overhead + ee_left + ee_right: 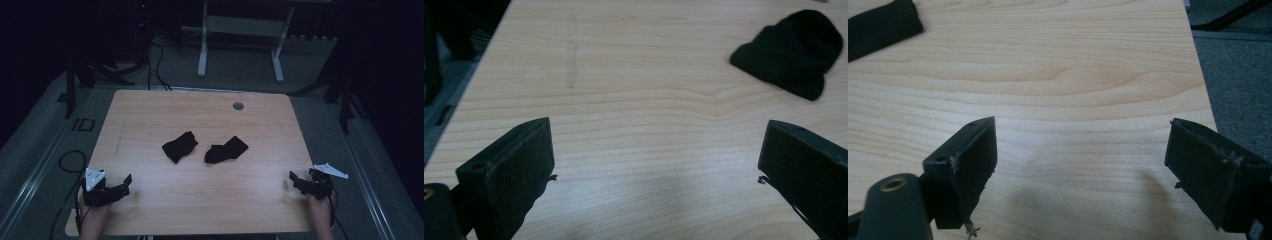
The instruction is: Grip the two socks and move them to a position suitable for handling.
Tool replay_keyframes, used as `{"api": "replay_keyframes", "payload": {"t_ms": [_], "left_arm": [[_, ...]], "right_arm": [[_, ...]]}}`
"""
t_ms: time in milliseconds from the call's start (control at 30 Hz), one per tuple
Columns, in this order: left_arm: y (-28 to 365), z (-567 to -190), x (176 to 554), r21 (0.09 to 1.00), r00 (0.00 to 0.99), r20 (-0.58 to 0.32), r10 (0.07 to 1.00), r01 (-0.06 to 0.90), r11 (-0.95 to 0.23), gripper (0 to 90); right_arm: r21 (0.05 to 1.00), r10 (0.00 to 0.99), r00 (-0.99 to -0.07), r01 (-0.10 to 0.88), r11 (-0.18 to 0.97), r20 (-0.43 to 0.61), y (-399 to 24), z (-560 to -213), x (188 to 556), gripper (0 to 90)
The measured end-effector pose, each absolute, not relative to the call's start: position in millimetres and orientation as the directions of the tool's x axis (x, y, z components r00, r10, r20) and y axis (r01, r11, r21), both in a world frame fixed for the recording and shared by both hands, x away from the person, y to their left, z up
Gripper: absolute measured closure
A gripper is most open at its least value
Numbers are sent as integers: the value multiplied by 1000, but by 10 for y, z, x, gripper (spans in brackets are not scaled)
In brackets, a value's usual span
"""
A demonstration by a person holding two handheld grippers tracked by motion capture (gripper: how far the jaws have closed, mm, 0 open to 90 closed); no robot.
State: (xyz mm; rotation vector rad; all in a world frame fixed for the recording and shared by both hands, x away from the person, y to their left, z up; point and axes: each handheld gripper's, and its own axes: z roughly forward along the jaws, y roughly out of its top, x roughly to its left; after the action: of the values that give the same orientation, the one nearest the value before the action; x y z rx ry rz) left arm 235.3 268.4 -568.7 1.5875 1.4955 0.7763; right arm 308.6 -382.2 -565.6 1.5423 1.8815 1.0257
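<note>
Two black socks lay near the middle of the wooden bench (150,115); the left sock (179,146) sat just beside the right sock (226,149), the two apart with a strip of bare wood between them; each looked crumpled or folded over on itself rather than flat. The left hand-held gripper (125,184) rested at the near left corner of the bench, its jaws spread wide with nothing between them; in the left gripper view only bare wood lay between the two black jaws, and the left sock showed far off to the upper right. The right hand-held gripper (294,181) sat at the near right edge, likewise released and empty; in the right gripper view a corner of the right sock showed at the far left. Both were well apart from the socks, so the work looked not yet begun. The likely trouble from here: thin, limp cloth on a smooth bench could slide ahead of a jaw instead of being pinched; a shallow bite might catch a single layer and let the sock unfold and droop; black fabric in dim light hid its edges, so a reach could close on wood; and the socks lay close enough that a careless approach might drag the neighbour along.
</note>
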Motion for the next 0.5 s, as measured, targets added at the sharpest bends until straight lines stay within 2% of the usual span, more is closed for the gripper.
{"api": "replay_keyframes", "payload": {"t_ms": [233, 333, 500], "left_arm": [[2569, -5672, 2354, 858, 129, -38, 991, 513, -33, 18], [2546, -5677, 2357, 851, 132, -69, 989, 525, -10, 18], [2480, -5671, 2369, 854, 186, -112, 976, 521, -1, 42]], "right_arm": [[772, 958, -270, 628, 96, 101, -3816, -5669, 3089, 145], [770, 951, -301, 622, 143, 66, -3747, -5665, 3085, 143], [760, 911, -391, 629, 163, 129, -3559, -5598, 3099, 133]]}}
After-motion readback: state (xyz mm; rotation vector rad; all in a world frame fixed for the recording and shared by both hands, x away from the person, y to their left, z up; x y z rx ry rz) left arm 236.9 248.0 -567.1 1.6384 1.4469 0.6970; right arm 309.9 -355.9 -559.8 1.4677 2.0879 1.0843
